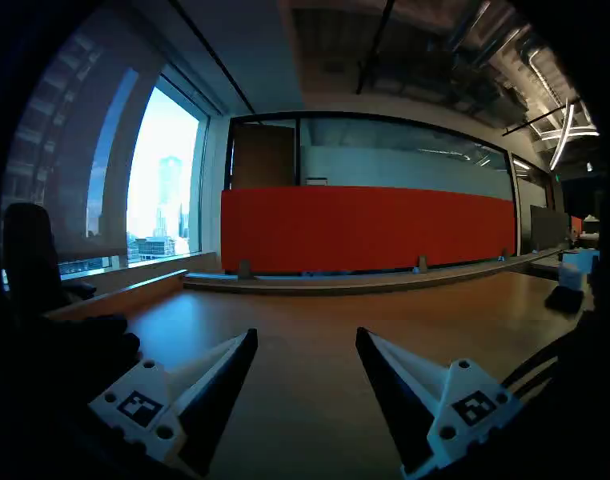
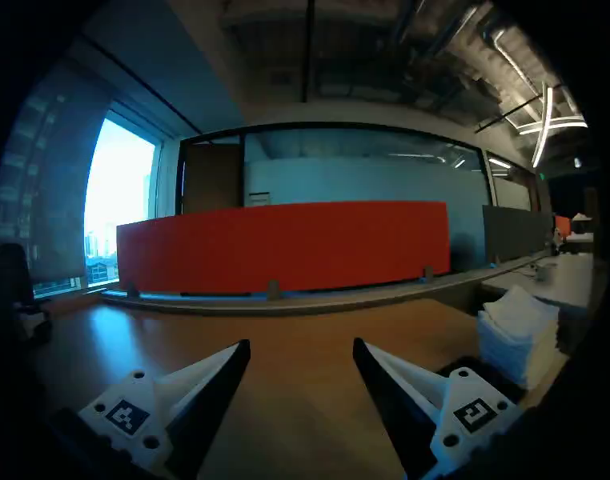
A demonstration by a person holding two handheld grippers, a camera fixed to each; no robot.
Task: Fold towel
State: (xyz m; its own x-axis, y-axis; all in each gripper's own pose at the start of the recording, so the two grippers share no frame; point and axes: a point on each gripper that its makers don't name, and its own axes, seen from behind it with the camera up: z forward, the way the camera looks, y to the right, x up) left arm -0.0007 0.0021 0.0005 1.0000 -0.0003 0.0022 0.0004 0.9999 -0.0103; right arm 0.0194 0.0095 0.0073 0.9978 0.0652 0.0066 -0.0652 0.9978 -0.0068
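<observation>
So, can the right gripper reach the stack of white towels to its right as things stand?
Probably yes: the right gripper is open, and nothing seems to stand on the table between it and the stack of white towels.

Spread claw (image 2: 301, 344) near stacked towels (image 2: 519, 336)

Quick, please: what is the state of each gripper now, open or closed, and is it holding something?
Left gripper: open, holding nothing.
Right gripper: open, holding nothing.

The room is dim and bluish. Daylight glares white through the window (image 1: 165, 192). Lines bend near the edges.
</observation>
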